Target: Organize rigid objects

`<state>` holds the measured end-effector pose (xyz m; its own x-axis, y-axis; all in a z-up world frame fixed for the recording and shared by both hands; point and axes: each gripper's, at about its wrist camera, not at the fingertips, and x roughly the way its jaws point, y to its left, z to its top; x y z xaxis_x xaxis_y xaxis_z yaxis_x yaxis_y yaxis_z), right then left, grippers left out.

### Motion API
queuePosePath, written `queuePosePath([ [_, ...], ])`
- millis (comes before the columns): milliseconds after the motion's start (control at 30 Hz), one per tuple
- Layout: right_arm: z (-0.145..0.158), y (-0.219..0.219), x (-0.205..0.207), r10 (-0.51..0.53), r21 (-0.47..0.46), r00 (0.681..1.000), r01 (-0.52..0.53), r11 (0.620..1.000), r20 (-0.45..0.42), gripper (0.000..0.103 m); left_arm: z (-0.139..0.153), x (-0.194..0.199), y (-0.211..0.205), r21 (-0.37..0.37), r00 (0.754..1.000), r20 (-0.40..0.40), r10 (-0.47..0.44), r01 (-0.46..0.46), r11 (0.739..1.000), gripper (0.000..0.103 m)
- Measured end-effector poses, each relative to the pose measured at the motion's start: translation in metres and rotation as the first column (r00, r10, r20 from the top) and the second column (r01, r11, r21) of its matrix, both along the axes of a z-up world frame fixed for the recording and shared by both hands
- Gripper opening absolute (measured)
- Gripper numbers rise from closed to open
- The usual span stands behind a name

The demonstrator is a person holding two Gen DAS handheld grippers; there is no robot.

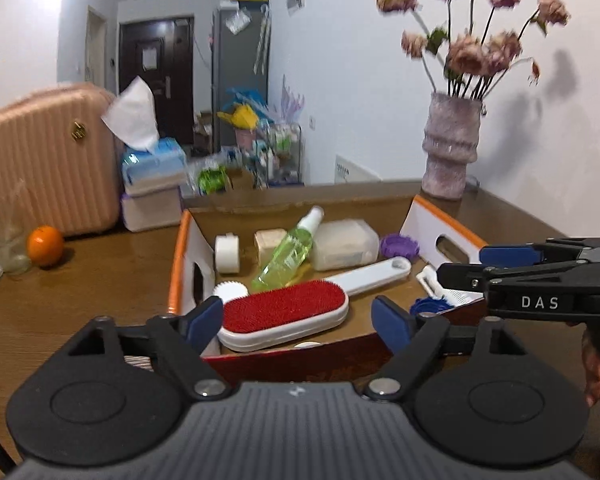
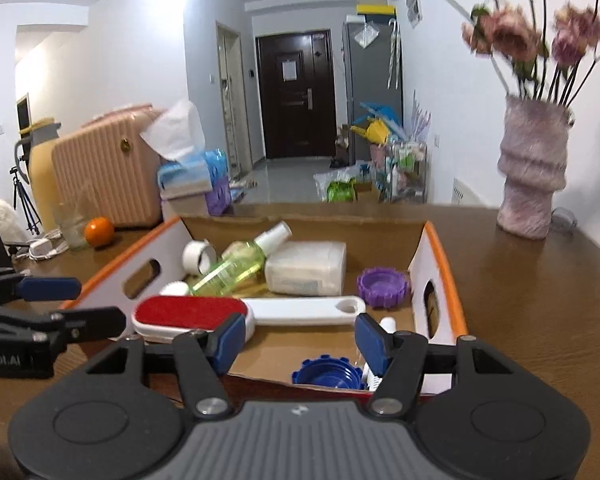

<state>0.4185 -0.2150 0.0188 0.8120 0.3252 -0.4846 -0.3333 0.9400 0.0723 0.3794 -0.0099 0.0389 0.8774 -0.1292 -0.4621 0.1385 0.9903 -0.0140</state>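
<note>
Both tools sit apart, empty: left tool [image 1: 300, 320], right tool [image 2: 300, 344]. Only the right wrist view shows the whole blue cap [image 2: 327, 374] inside the box [image 2: 446, 276].

Two black handheld grippers, the left gripper [image 1: 300, 320] and right gripper [image 2: 300, 344], are fitted with blue pads, silver screws and ribbed grey housings; white lettering, possibly "DAS", is seen.

The left black two-finger tool [image 1: 300, 318] with blue pads is pointing slightly downward, its jaws standing wide apart and empty. The right black two-finger tool [image 2: 300, 340] is hovering beside it, jaws likewise apart, gripping nothing.
</note>
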Motion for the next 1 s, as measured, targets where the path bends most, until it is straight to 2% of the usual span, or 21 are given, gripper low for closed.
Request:
queuePosePath([
  [67, 0.012, -0.001, -0.017, -0.004, -0.011, 1.000, 0.004, 1.000, 0.029, 0.060, 0.008, -0.023, 0.002, -0.019, 0.998, 0.064, 0.026, -0.025, 1.000, 0.100],
  [133, 0.022, -0.003, -0.035, -0.008, -0.010, 0.999, 0.009, 1.000, 0.052, 0.062, 0.015, -0.045, 0.002, -0.024, 0.993, 0.113, 0.042, -0.039, 0.999, 0.101],
  [267, 0.037, -0.009, -0.075, -0.043, -0.007, 0.992, 0.044, 0.999, 0.116, 0.084, 0.026, -0.089, 0.002, -0.046, 0.984, 0.169, 0.062, -0.054, 0.997, 0.103],
  [400, 0.045, -0.014, -0.114, -0.076, 0.003, 0.984, 0.077, 0.997, 0.159, 0.087, 0.032, -0.132, -0.002, -0.037, 0.970, 0.231, 0.080, -0.073, 0.997, 0.103],
  [567, 0.048, -0.019, -0.165, -0.119, 0.031, 0.968, 0.115, 0.993, 0.220, 0.098, 0.031, -0.180, 0.004, -0.086, 0.966, 0.234, 0.115, -0.097, 0.992, 0.103],
  [700, 0.043, -0.019, -0.208, -0.120, 0.049, 0.961, 0.111, 0.993, 0.251, 0.099, 0.029, -0.217, 0.010, -0.080, 0.958, 0.251, 0.137, -0.121, 0.989, 0.103],
  [900, 0.037, -0.011, -0.279, -0.096, 0.017, 0.945, 0.096, 0.995, 0.312, 0.103, 0.031, -0.278, 0.018, -0.069, 0.942, 0.295, 0.162, -0.148, 0.987, 0.103],
  [1000, 0.037, -0.010, -0.312, -0.103, 0.027, 0.943, 0.100, 0.995, 0.317, 0.103, 0.032, -0.304, 0.012, -0.029, 0.928, 0.328, 0.178, -0.178, 0.984, 0.103],
])
